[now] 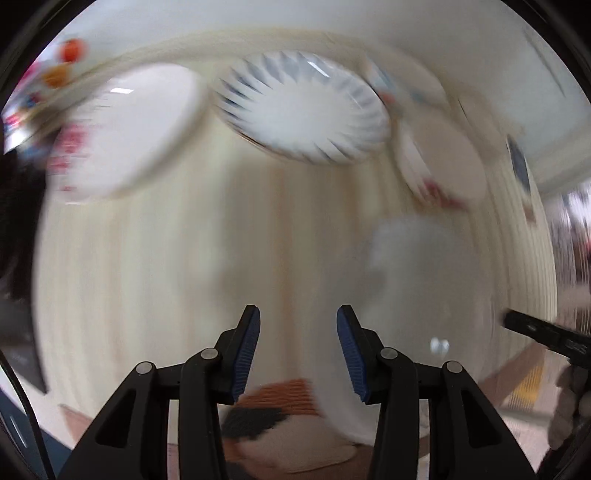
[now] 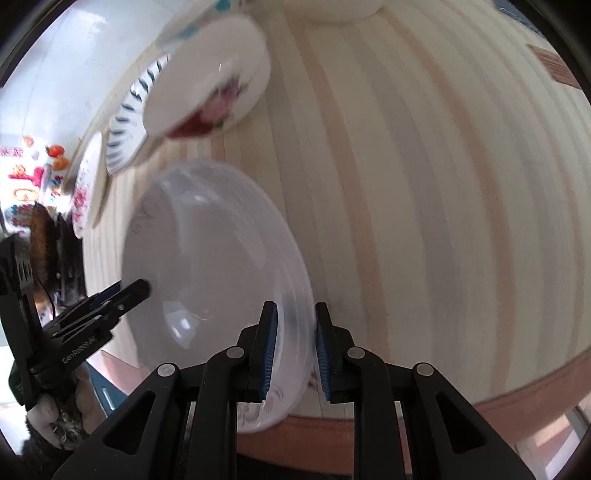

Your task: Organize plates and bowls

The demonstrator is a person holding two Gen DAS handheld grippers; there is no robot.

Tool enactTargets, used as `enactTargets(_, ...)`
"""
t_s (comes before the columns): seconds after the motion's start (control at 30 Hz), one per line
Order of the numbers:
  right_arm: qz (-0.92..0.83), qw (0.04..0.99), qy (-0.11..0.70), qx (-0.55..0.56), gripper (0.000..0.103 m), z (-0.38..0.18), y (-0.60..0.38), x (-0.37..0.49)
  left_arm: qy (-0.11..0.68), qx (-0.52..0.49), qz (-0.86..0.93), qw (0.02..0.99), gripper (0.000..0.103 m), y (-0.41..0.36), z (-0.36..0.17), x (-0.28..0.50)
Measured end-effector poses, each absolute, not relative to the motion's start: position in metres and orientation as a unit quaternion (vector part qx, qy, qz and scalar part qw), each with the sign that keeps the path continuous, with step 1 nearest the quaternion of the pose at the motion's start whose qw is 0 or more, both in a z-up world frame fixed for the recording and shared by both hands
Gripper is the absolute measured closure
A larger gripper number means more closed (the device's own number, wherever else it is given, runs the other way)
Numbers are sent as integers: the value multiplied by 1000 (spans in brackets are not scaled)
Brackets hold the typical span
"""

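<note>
My right gripper (image 2: 295, 354) is shut on the rim of a clear plastic bowl (image 2: 214, 280), held tilted over the wooden table (image 2: 424, 203). My left gripper (image 1: 298, 350) is open and empty above the table (image 1: 184, 258); it also shows at the left of the right wrist view (image 2: 122, 295), close beside the bowl. The clear bowl shows faintly in the left wrist view (image 1: 402, 254). Further back are a blue-striped plate (image 1: 303, 110), a white plate with red flowers (image 1: 125, 133) and a white flowered bowl (image 1: 439, 162). The flowered bowl (image 2: 210, 85) and striped plate (image 2: 129, 122) show in the right wrist view.
Another white dish (image 2: 343, 9) sits at the table's far edge. The flowered plate (image 2: 86, 184) lies near the left table edge. The front table edge (image 2: 517, 402) runs below my right gripper. A white wall (image 1: 406, 22) stands behind the table. The left wrist view is motion-blurred.
</note>
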State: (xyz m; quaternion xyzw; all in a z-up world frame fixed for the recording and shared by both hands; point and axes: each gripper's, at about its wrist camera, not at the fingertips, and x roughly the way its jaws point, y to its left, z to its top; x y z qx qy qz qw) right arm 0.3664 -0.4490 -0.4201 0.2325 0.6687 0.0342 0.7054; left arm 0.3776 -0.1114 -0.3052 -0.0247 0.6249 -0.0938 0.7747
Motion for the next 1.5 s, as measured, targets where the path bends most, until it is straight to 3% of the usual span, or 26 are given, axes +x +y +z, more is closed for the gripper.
enactTargets(0.1, 39, 727, 649, 220, 77, -380, -455, 370, 604, -72, -46, 792, 62, -58, -286, 391)
enactTargets(0.23, 104, 757, 608, 216, 57, -316, -424, 405, 584, -127, 28, 801, 62, -1, -289, 421)
enactTargets(0.37, 196, 757, 591, 201, 56, -293, -356, 464, 579, -174, 87, 792, 62, 52, -302, 438)
enactTargets(0.67, 253, 763, 589, 83, 56, -332, -202, 615, 579, -185, 148, 780, 62, 95, -338, 476)
enactTargets(1.0, 245, 744, 622, 15, 56, -404, -132, 706, 593, -204, 146, 765, 62, 110, -372, 507)
enactTargets(1.07, 244, 740, 626, 11, 57, -414, -127, 712, 587, -205, 139, 771, 66, 110, -373, 509)
enactTargets(1.1, 247, 738, 627, 15, 59, -418, -126, 714, 585, -203, 132, 774, 73, 109, -373, 511)
enactTargets(1.17, 249, 736, 630, 17, 76, -427, -123, 719, 585, -191, 132, 777, 77, 105, -372, 514)
enactTargets(1.5, 269, 728, 630, 30, 83, -435, -127, 722, 569, -188, 137, 789, 77, 106, -365, 516)
